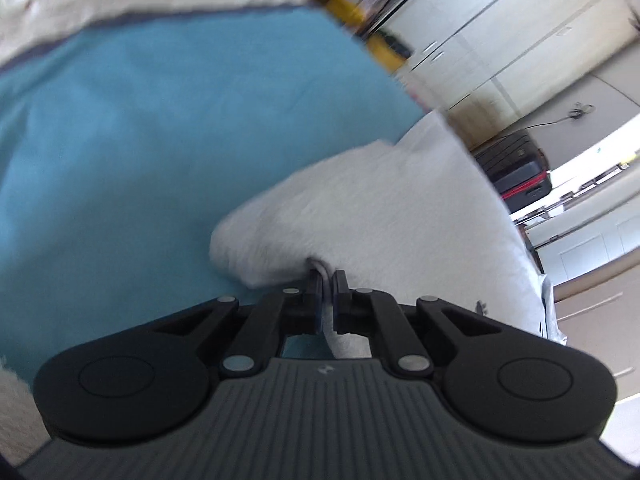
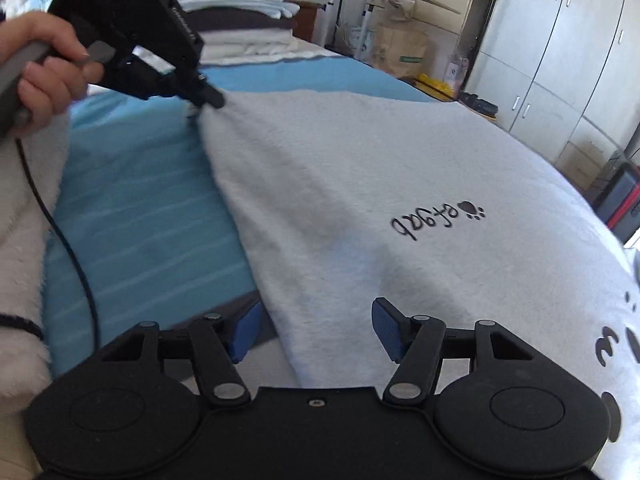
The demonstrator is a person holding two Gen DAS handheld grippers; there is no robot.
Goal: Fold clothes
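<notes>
The right hand-held gripper (image 2: 316,330) is released, its blue-padded fingers (image 2: 386,328) spread over the near edge of the grey garment (image 2: 400,168), which lies spread on the bed (image 2: 132,216). The bed carries a blue striped sheet. The left hand-held gripper (image 2: 208,98), held by a hand (image 2: 48,60) in a fluffy white sleeve (image 2: 24,240), is clenched on the garment's far edge, lifting it into a taut ridge. Beyond, a stack of folded laundry (image 2: 240,20) sits at the head of the bed. White wardrobes (image 2: 560,60), a cardboard box (image 2: 400,48) and a dark suitcase (image 1: 516,172) stand past the bed.
</notes>
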